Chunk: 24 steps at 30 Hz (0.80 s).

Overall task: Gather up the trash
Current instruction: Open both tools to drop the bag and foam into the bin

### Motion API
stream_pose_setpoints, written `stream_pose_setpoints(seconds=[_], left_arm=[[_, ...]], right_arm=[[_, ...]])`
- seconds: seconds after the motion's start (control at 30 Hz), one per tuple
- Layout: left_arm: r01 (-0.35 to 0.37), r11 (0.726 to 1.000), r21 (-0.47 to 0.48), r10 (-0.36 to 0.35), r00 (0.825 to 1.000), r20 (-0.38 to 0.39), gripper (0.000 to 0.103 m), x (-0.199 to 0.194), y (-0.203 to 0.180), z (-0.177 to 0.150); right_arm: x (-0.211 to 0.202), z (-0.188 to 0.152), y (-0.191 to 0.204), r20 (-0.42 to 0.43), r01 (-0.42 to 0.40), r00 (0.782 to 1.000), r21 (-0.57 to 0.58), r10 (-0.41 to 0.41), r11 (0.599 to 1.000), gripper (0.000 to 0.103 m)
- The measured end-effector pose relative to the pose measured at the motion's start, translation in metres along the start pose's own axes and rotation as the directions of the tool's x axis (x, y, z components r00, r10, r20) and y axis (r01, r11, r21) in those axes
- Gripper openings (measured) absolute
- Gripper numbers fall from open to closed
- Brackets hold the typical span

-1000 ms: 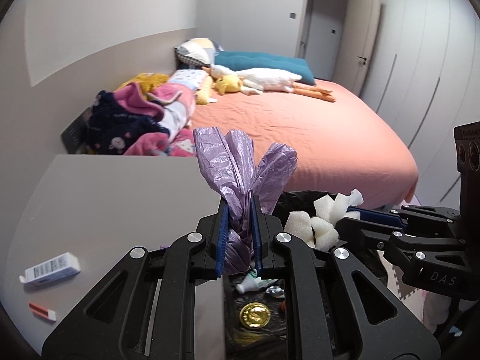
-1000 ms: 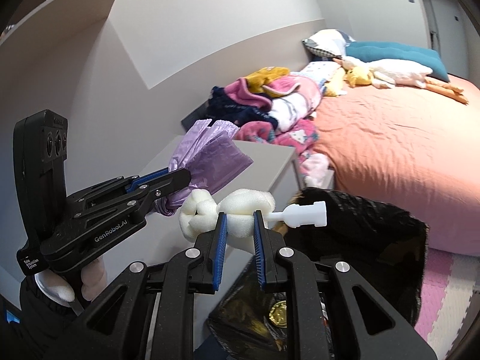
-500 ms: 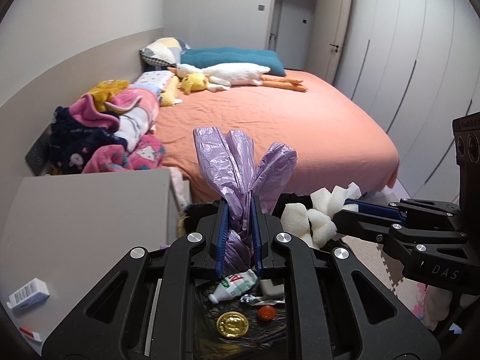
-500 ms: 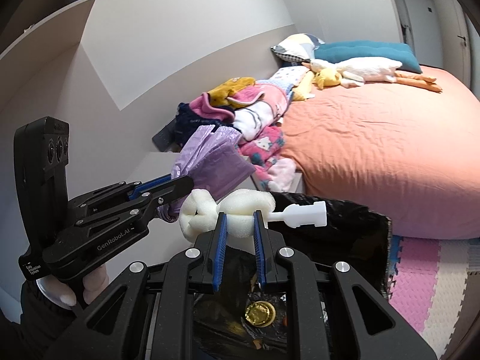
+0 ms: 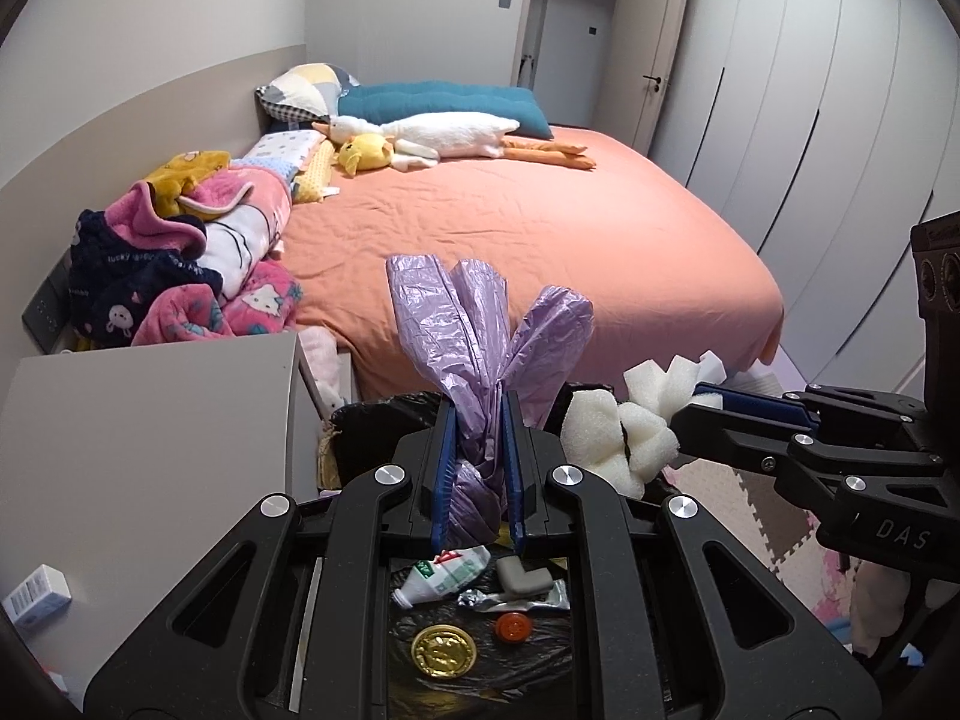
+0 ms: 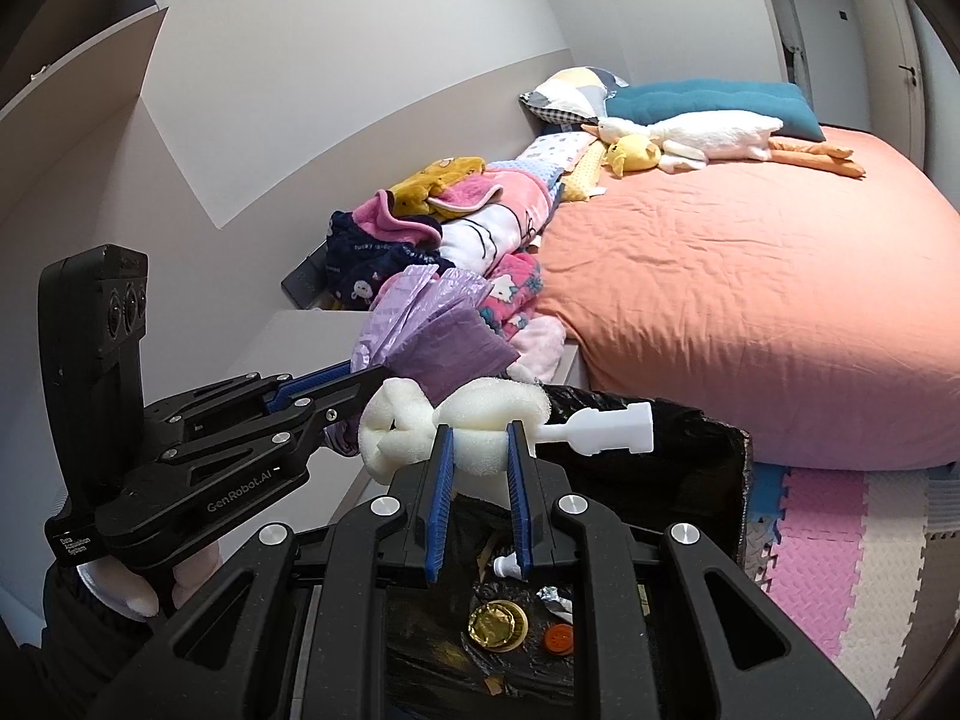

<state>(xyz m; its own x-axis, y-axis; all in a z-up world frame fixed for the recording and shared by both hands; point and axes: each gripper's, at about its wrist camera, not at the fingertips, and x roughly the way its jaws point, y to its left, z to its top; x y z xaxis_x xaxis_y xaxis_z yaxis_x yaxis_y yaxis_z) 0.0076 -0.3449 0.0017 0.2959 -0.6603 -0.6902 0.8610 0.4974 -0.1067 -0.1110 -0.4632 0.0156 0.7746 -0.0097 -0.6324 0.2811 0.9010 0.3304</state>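
My left gripper [image 5: 477, 408] is shut on a crumpled purple plastic bag [image 5: 480, 324], whose loose ends stick up above the pads. My right gripper [image 6: 478, 435] is shut on a white foam sponge [image 6: 480, 405] with a white plastic handle [image 6: 612, 429] poking out to the right. Both hang over an open bin lined with a black bag [image 6: 690, 450], side by side and close together. In the bin lie a small white bottle [image 5: 444, 579], a gold round lid [image 5: 444, 651], an orange cap [image 5: 513, 627] and crumpled foil [image 5: 516, 600]. The left wrist view shows the sponge [image 5: 624, 429] at the right.
A grey cabinet top [image 5: 150, 438] stands left of the bin, with a small white box [image 5: 36, 594] near its front edge. Behind is a bed with an orange cover [image 5: 528, 240], a heap of clothes [image 5: 180, 252] and plush toys. Foam floor mats [image 6: 840, 540] lie to the right.
Both grippers have travelled from over the cabinet edge to above the bin, still holding the bag and the sponge. More of the bin's contents now show beneath them.
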Motion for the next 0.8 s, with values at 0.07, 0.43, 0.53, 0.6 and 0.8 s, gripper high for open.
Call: stream_pose_setpoints(seconds=[0.07,0.43,0.53,0.6,0.8], left_arm=[[0.001,1.0,-0.009,-0.001,1.0,-0.011,0.024,0.001,0.0,0.001],[-0.109,0.993,-0.052,0.111,0.993,0.032,0.093,-0.011,0.013,0.004],[-0.11,0.993,-0.04,0.111,0.993,0.033,0.093,-0.011,0.011,0.004],[-0.11,0.993,-0.038,0.111,0.993,0.032,0.093,-0.01,0.011,0.005],[-0.115,0.993,-0.038,0.117,0.992,0.041,0.093,-0.015,0.014,0.006]], right_arm=[[-0.002,0.0,0.0,0.009,-0.01,1.0,0.01,0.01,1.0,0.023],[-0.021,0.009,-0.018,0.118,-0.011,0.993,0.102,-0.001,0.995,0.053],[-0.021,0.011,-0.015,0.123,-0.009,0.992,0.089,-0.002,0.996,0.053],[-0.02,0.012,-0.014,0.122,-0.011,0.993,0.084,0.001,0.996,0.053],[-0.019,0.012,-0.012,0.122,-0.019,0.992,0.077,0.01,0.997,0.053]])
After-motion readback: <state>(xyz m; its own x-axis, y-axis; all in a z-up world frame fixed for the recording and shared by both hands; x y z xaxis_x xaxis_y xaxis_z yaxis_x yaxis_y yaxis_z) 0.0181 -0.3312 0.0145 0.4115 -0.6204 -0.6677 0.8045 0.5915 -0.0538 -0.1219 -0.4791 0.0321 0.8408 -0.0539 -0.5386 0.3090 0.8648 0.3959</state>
